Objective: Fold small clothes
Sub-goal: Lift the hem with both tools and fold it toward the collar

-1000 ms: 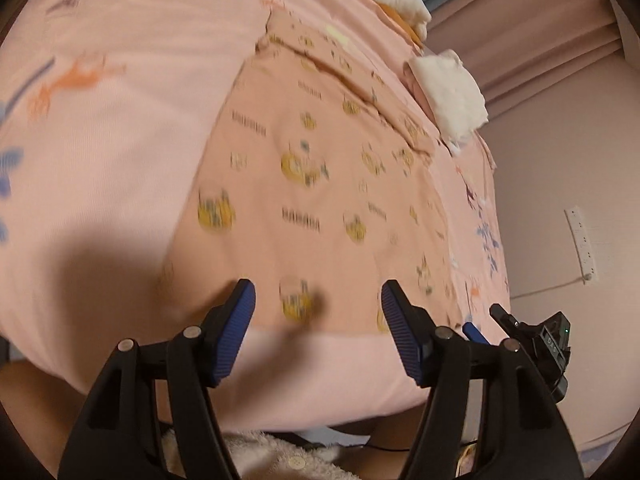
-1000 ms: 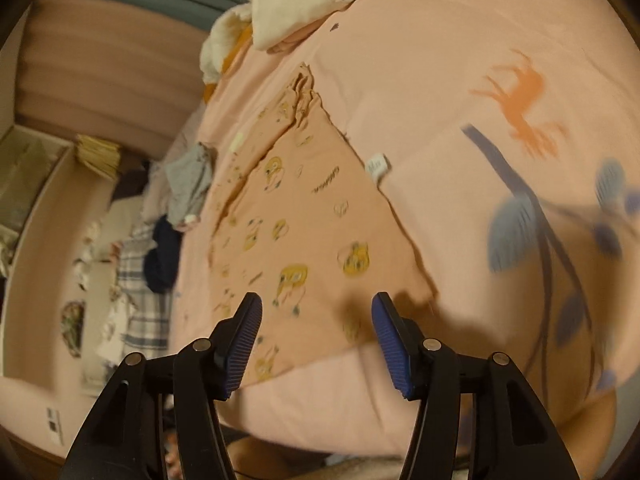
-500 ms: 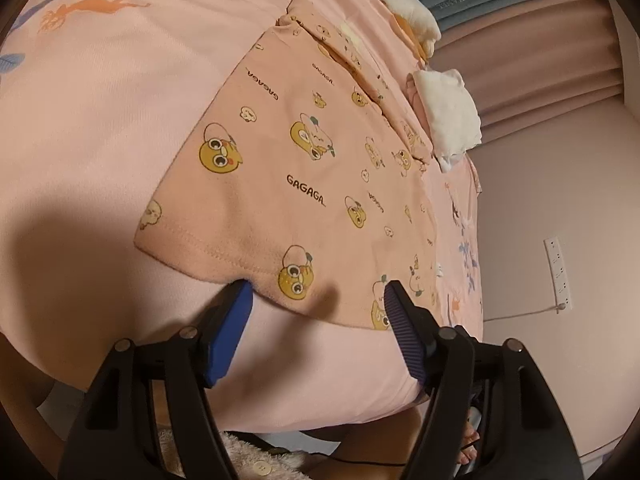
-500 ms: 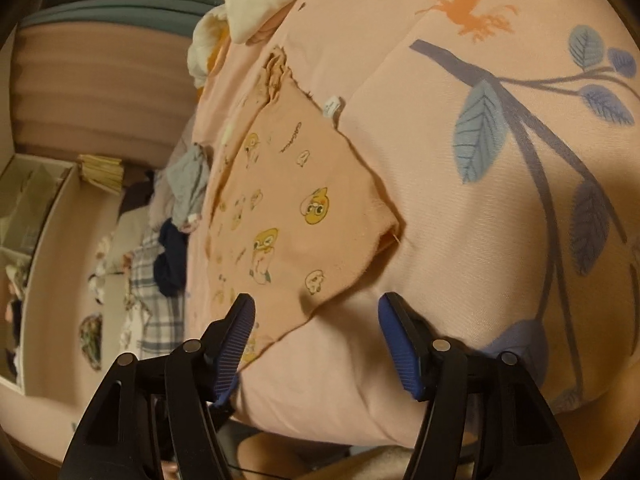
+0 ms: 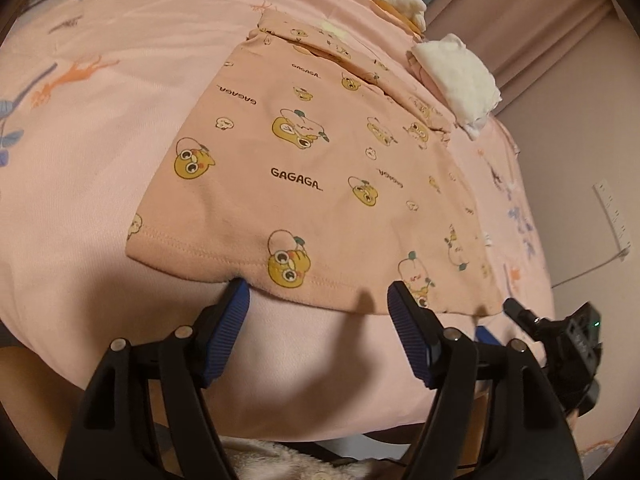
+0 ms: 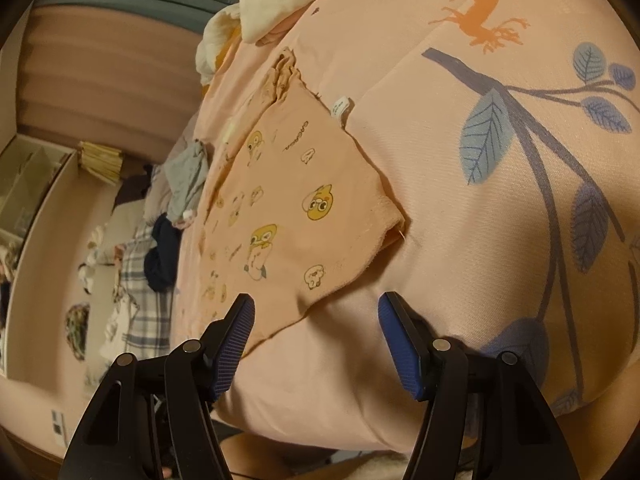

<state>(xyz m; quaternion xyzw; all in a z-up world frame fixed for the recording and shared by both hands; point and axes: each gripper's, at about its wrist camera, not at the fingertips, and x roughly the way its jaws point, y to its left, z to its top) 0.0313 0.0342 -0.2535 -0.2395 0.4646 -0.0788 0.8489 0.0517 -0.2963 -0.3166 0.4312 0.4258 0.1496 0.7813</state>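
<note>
Left tongs [image 5: 318, 312] agape at garment [image 5: 320, 168] hem, right tongs [image 6: 316, 326] agape

The garment [image 5: 320, 168] is a small peach-pink cotton piece, printed with yellow cartoon faces, small white faces and the word "GAGAGA". It lies spread flat on the pink bedspread [image 5: 120, 120], its stitched hem [image 5: 224, 258] toward the near edge of the bed and running level across the left wrist view. The far end is gathered and slightly rumpled, with one layer overlapping another there. In the right wrist view the garment [image 6: 288, 208] shows a near corner [image 6: 394, 224] slightly lifted, and a white label [image 6: 341, 106] sticking out at its side seam.
</note>
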